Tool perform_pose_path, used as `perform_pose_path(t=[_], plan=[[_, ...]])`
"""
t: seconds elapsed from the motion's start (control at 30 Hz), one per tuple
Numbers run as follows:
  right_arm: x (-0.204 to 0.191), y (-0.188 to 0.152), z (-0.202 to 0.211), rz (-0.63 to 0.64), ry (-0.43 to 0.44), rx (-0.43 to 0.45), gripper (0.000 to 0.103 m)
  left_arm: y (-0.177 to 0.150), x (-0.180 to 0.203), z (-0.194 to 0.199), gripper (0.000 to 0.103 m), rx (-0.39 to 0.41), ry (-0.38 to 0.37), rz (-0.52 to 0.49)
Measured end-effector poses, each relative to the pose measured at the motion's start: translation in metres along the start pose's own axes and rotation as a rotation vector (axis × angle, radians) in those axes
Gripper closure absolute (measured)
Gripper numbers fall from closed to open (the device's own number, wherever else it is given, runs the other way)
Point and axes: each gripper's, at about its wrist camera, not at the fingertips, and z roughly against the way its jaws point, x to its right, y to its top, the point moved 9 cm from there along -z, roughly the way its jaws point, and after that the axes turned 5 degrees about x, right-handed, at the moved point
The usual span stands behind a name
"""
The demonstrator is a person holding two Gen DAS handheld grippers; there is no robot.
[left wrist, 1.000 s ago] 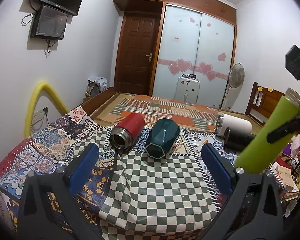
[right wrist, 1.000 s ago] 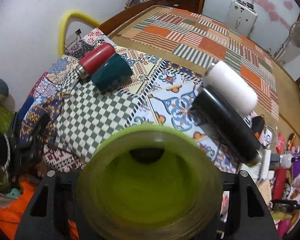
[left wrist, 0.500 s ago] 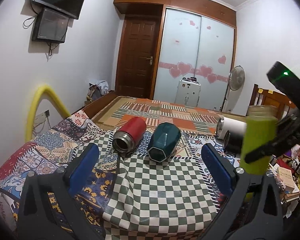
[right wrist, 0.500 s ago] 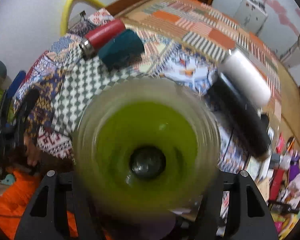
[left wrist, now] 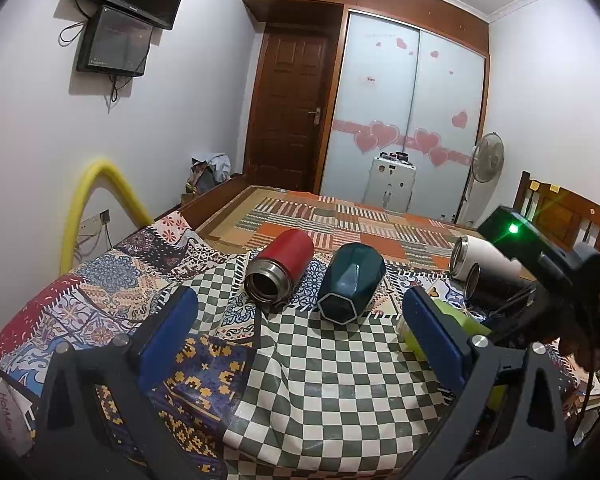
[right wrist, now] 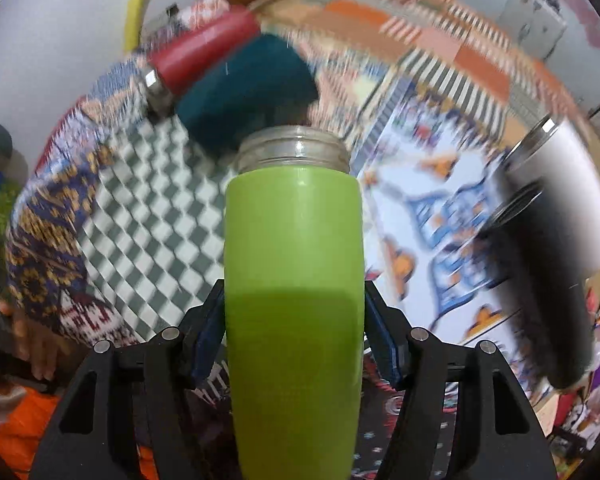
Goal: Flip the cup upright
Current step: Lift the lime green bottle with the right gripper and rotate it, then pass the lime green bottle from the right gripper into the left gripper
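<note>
My right gripper (right wrist: 294,344) is shut on a lime green cup (right wrist: 294,280) with a clear threaded mouth, its mouth pointing away from the camera over the checked cloth. In the left wrist view only a sliver of the green cup (left wrist: 466,322) shows behind my right finger, low near the table. My left gripper (left wrist: 300,328) is open and empty, facing a red cup (left wrist: 280,270) and a dark teal cup (left wrist: 352,282) that lie on their sides. A white cup (left wrist: 484,254) and a black cup (left wrist: 494,284) lie on their sides at the right.
The cups lie on a table covered with a green checked cloth (left wrist: 332,380) over a patterned patchwork cloth (left wrist: 112,280). A yellow hoop (left wrist: 96,188) stands at the left wall. Cluttered items sit off the right edge (right wrist: 596,320).
The right gripper has swung the green cup from raised and facing the camera to lying low, mouth pointing forward. The left gripper has barely moved.
</note>
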Motion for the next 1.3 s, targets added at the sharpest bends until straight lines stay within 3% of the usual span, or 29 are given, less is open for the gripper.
perform_pose_path(t=[0.3,0.4,0.6,0.67,0.8,0.93,1.07,1.3], plan=[[-0.001,-0.015,0.017,-0.001,0.021,0.078,0.041,-0.014,0.021,-0.007,0.0,-0.051,-0.029,-0.017],[0.0,-0.018,0.033,-0.003,0.033,0.148,0.031,-0.014,0.033,-0.012,0.0,-0.087,-0.044,-0.027],[0.013,-0.036,0.077,-0.031,0.063,0.31,0.031,-0.011,0.071,-0.029,0.0,-0.183,-0.114,-0.052],[0.026,-0.038,0.091,-0.047,0.045,0.372,0.031,-0.014,0.089,-0.038,0.0,-0.233,-0.139,-0.063],[0.055,-0.054,0.122,-0.06,-0.084,0.513,0.031,-0.022,0.122,-0.054,0.0,-0.313,-0.163,-0.113],[0.078,-0.071,0.138,-0.079,-0.177,0.597,0.029,-0.036,0.152,-0.071,0.0,-0.414,-0.173,-0.152],[0.091,-0.089,0.146,-0.106,-0.203,0.654,0.029,-0.052,0.164,-0.088,0.0,-0.522,-0.128,-0.174],[0.102,-0.103,0.155,-0.151,-0.204,0.77,0.023,-0.075,0.176,-0.102,0.0,-0.65,-0.116,-0.179]])
